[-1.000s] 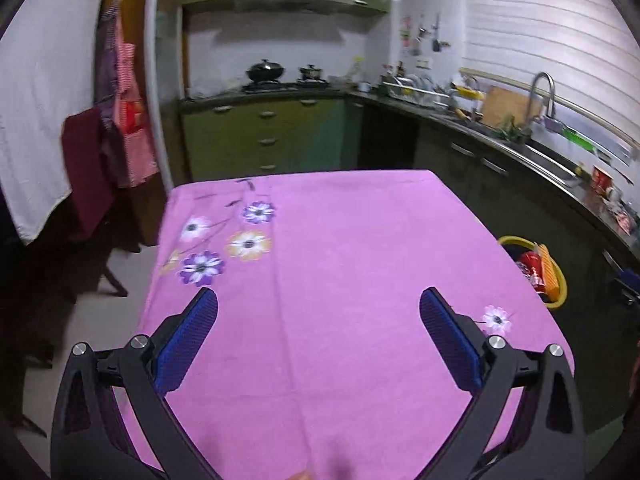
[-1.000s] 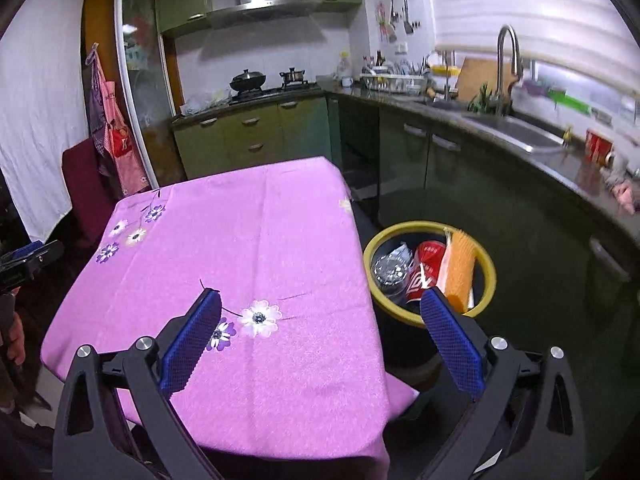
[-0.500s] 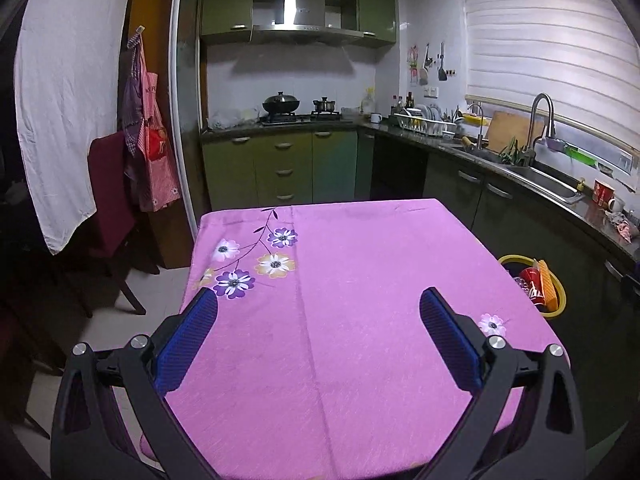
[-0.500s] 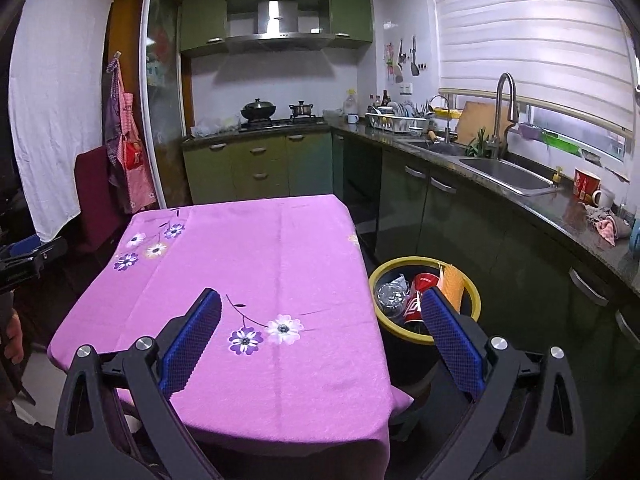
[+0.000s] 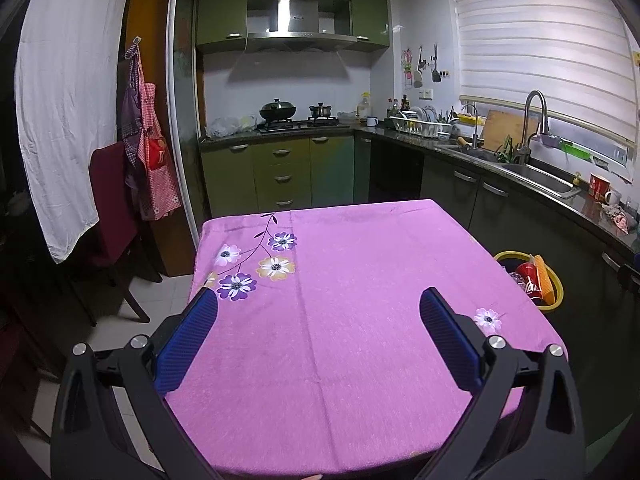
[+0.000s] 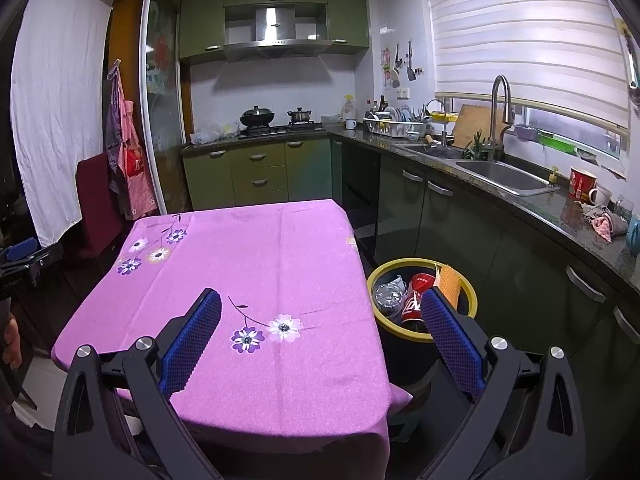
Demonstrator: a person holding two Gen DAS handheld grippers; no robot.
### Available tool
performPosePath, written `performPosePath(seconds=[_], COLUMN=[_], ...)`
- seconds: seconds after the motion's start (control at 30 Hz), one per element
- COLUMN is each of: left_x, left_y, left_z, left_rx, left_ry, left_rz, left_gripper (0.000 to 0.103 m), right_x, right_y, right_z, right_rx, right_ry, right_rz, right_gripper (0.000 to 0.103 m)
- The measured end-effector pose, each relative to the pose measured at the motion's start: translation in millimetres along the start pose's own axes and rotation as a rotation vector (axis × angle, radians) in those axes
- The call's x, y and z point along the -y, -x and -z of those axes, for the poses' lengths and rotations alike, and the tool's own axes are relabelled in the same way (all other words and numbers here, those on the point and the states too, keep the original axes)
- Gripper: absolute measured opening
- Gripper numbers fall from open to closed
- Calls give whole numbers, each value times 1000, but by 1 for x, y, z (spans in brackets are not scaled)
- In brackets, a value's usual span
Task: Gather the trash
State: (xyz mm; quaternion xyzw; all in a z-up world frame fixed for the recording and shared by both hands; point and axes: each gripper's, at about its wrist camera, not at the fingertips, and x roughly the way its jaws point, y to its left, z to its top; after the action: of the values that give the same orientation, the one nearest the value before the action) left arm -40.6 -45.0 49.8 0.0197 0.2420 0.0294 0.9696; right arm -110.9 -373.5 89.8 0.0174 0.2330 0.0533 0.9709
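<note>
A yellow-rimmed trash bin stands on the floor right of the table; inside lie a red can, an orange ribbed packet and a crumpled clear cup. The bin also shows at the right of the left wrist view. The table wears a pink flowered cloth with nothing on it. My left gripper hangs open above the table's near half, nothing between its fingers. My right gripper is open too, above the table's near right corner, its right finger in front of the bin.
Dark green cabinets and a counter with a sink run along the right. A stove with pots is at the back. A dark red chair and hanging aprons stand left of the table. A person's hand shows at the left edge.
Both grippers have pulled back and tilted up, so more of the kitchen and the whole table come into view. Both stay open and empty.
</note>
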Motion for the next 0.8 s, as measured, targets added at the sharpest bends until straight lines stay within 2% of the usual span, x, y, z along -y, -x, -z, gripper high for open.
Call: performPosePath(seconds=[0.8], left_x=[-7], left_y=[1], left_z=[1], left_rx=[-2], left_ry=[2], left_rz=[-6], left_gripper=[97], right_x=[1], right_y=[-6], right_z=[0], right_rx=[-4], right_ry=[-6], right_rz=[-10], right_gripper=[98])
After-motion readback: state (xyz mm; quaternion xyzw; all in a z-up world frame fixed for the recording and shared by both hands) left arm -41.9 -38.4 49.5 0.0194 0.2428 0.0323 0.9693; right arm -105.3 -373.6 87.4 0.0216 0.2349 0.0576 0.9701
